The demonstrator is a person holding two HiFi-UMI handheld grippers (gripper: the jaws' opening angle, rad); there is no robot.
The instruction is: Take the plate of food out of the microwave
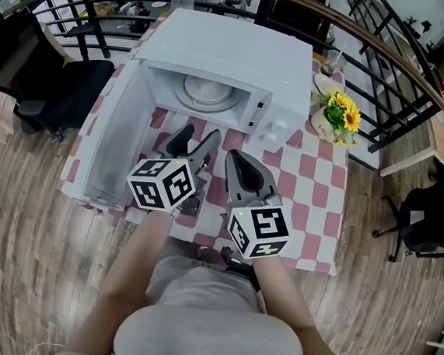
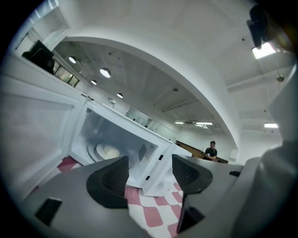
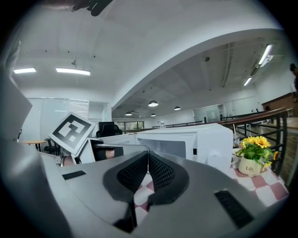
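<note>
The white microwave (image 1: 241,58) stands on the checkered table, its door (image 1: 116,139) swung wide open to the left. Inside, a white plate with pale food (image 1: 205,92) rests on the turntable. My left gripper (image 1: 197,138) hovers in front of the open cavity, jaws apart and empty. Through the left gripper view the plate of food (image 2: 108,151) shows inside the microwave (image 2: 153,160), beyond the left gripper (image 2: 150,172). My right gripper (image 1: 236,157) sits beside it, in front of the control panel, pads pressed together with nothing between them. The right gripper (image 3: 148,160) faces the microwave (image 3: 186,139).
A pot of yellow flowers (image 1: 339,114) stands on the red-and-white tablecloth (image 1: 315,182) right of the microwave, also seen as the flower pot (image 3: 251,155). A black chair (image 1: 66,91) is at the left. A dark railing (image 1: 388,79) runs behind the table.
</note>
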